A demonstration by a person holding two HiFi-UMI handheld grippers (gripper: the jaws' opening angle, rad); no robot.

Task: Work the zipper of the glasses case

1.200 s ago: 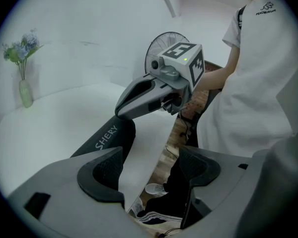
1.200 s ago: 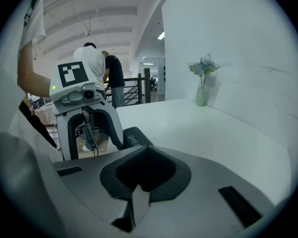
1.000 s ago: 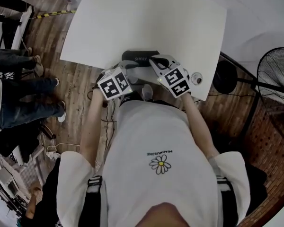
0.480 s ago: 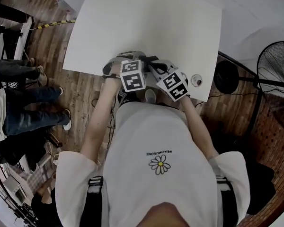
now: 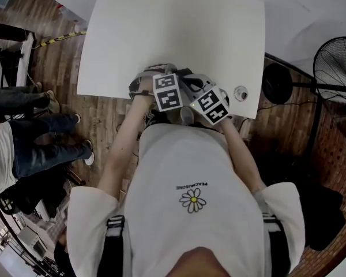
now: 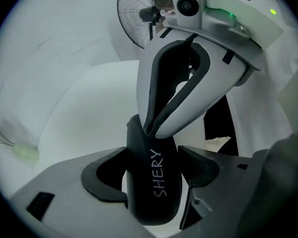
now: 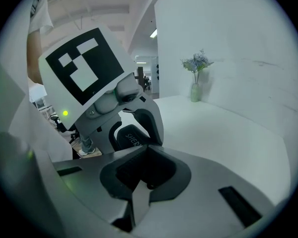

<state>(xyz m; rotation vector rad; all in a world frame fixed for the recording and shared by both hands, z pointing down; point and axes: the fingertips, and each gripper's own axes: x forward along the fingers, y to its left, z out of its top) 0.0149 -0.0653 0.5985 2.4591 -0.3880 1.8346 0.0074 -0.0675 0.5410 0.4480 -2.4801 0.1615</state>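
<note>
Left gripper point(image 6: 154, 158) clamps the case point(image 6: 156, 197) across its width at the table's point(image 5: 173, 33) near edge, steadying it. Right gripper point(image 7: 146, 146), jaws together, meets its right end, presumably pinching the zipper pull, which is not discernible.

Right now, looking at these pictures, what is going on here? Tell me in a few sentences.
A person is at the near edge of a white table, working with a hand-held tool in each hand. The left tool is clamped across a black glasses case marked SHERY. The right tool is shut, with its tips against the far end of the case. It may be pinching the zipper pull, but the pull is too small to make out.
</note>
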